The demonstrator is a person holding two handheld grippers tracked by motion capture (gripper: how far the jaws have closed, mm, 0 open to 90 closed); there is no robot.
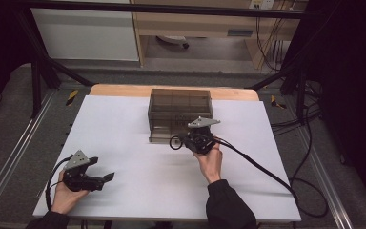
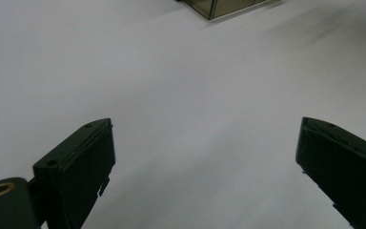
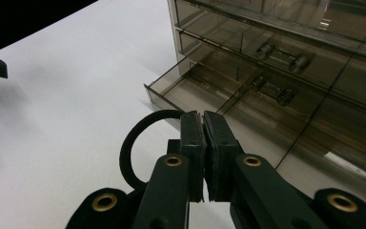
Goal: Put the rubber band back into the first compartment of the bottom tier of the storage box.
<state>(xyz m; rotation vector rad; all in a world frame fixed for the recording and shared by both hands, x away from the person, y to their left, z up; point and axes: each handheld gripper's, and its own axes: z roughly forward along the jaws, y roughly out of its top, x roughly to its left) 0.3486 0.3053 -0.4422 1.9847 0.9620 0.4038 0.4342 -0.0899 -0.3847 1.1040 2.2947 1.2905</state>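
**Drawer unit with bottom drawer open, a black ring pinched just in front of it**

Drawer unit (image 1: 180, 114), smoky and see-through, stands at the far middle of the white table (image 1: 124, 143), and its lowest drawer (image 3: 198, 88) is pulled out toward the person. That open drawer looks empty in the right gripper view (the tinted plastic and reflections make this hard to swear to). The closed drawers above show only their small bar handles (image 3: 280, 55); nothing readable lies inside them.

The right gripper (image 1: 196, 138) sits just in front of the open drawer, its jaws pressed together on a thin black ring (image 3: 140, 143), which loops out to the left of the jaws and hangs over the table beside the drawer's front corner.

The left gripper (image 1: 106, 177) rests well apart, near the table's front left, jaws spread wide over bare surface with nothing between them.

If the ring is meant for the drawer, the likely trouble is the grip itself: only a short arc is held, so the ring could swivel or slip out. Hanging to one side, it could also catch on the drawer's front wall, or land on the table short of it. A push from the gripper might shove the light unit backward or nudge the drawer shut, since nothing steadies it.
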